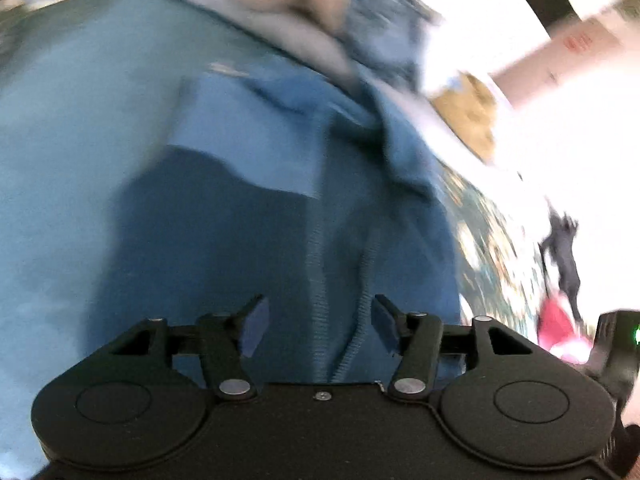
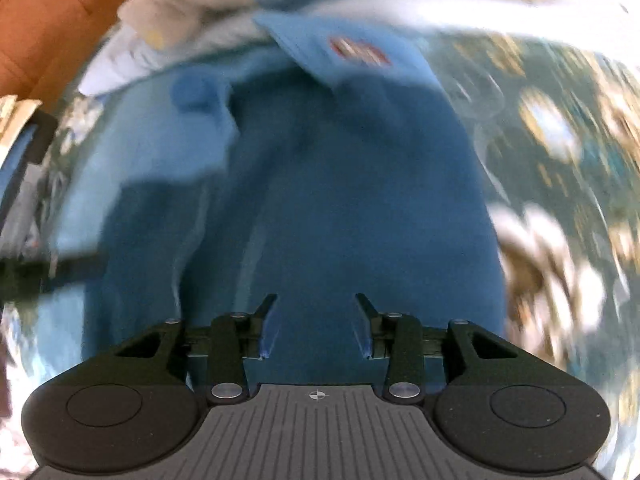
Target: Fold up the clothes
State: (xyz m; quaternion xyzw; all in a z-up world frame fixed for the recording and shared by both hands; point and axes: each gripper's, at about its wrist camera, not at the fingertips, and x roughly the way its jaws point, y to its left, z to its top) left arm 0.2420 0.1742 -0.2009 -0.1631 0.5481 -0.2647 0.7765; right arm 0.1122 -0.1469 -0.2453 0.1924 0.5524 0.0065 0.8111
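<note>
A blue garment [image 1: 248,184] fills the left wrist view, with a ribbed hem or seam running down between the fingers. My left gripper [image 1: 320,320] is open just above that hem. In the right wrist view the same blue garment [image 2: 328,208] lies spread, with a red and white logo patch [image 2: 358,52] on a folded part at the top. My right gripper [image 2: 316,324] is open, close over the dark blue cloth. Both views are motion-blurred.
A pile of other clothes, beige [image 2: 188,4] and white [image 2: 132,60], lies beyond the garment. A floral patterned cloth [image 2: 560,152] covers the surface. An orange sofa [image 2: 44,16] is at the upper left. A cardboard box [image 1: 560,60] and a pink item [image 1: 560,328] are at the right.
</note>
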